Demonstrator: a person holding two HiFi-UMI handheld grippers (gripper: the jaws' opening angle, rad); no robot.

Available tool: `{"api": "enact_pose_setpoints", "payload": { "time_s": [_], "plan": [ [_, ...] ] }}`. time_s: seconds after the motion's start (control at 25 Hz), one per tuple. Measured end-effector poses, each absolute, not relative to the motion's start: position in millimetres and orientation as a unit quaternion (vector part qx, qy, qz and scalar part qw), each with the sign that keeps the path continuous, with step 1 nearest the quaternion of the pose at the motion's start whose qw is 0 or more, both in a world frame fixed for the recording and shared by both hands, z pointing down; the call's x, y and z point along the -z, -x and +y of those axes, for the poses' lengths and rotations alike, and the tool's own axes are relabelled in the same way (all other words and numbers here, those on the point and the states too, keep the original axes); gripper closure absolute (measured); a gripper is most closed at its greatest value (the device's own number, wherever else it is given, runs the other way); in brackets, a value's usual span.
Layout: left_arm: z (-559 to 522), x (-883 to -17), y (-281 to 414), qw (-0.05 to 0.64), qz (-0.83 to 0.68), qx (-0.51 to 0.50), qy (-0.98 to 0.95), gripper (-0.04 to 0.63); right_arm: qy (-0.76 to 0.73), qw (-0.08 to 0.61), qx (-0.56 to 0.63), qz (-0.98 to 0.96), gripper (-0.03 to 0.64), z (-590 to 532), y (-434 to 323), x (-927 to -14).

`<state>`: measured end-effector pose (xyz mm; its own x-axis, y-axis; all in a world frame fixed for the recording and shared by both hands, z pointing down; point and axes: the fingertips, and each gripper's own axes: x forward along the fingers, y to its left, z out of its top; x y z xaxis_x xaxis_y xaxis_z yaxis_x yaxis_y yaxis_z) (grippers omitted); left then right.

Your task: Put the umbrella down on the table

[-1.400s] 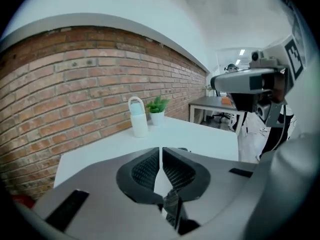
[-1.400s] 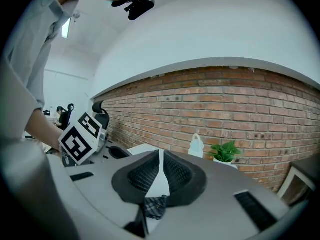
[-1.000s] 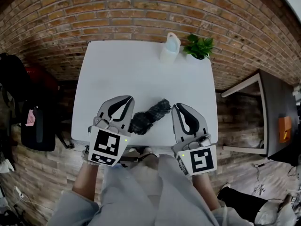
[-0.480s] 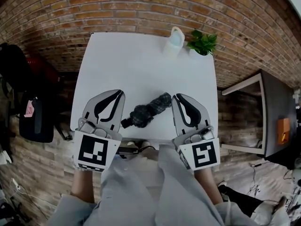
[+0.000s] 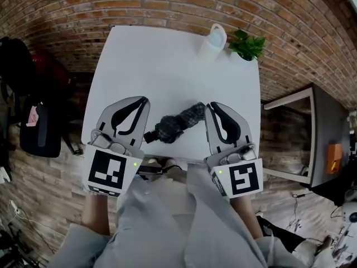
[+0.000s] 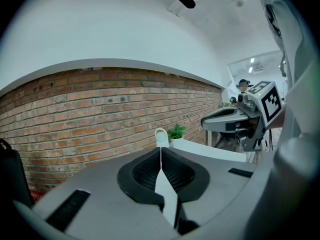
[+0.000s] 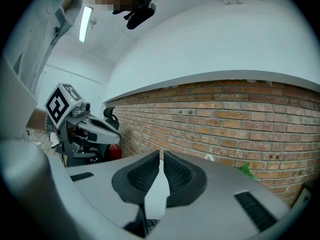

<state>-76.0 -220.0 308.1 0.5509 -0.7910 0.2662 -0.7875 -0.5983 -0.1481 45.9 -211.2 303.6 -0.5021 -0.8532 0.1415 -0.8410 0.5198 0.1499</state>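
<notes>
Left gripper (image 6: 161,148) fingers are pressed together at the tips with nothing between them. Right gripper (image 7: 161,154) fingers are all but together, only a thin slit, and also empty. In the head view the left gripper (image 5: 146,100) and right gripper (image 5: 211,105) are held side by side over the near edge of the table (image 5: 162,66), both pointing toward the far side, marker cubes toward the person. The umbrella (image 5: 175,126) is folded, dark, and lies on the table between the two grippers. It runs diagonally, its stubby black handle end pointing near-left toward the left gripper and its fabric end far-right, just beside the right gripper's fingers (whether it touches them is not clear from above). Neither pair of fingers is clamped on it. At the far right corner of the table are a white bottle (image 5: 213,41) with a loop handle and, just right of it, a small green plant (image 5: 249,44), both well apart from the umbrella. A brick wall (image 6: 100,109) stands behind the table. Grey sleeves run back from both grippers. A darker table (image 5: 329,127) sits off to the right.
</notes>
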Motion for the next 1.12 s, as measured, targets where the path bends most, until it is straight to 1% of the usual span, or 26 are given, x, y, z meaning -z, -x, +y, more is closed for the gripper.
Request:
{"api": "enact_pose_setpoints", "payload": {
  "time_s": [0.4, 1.12],
  "plan": [
    [-216.2, -320.3, 77.3, 0.013, 0.438, 0.178, 0.881, 0.572, -0.484, 0.104, 0.031, -0.868, 0.561, -212.3, -38.5, -306.4],
    [-205.9, -329.0, 70.3, 0.008, 0.427, 0.190, 0.884, 0.572, -0.484, 0.106, 0.030, -0.868, 0.561, -205.8, -37.5, -305.8]
  ]
}}
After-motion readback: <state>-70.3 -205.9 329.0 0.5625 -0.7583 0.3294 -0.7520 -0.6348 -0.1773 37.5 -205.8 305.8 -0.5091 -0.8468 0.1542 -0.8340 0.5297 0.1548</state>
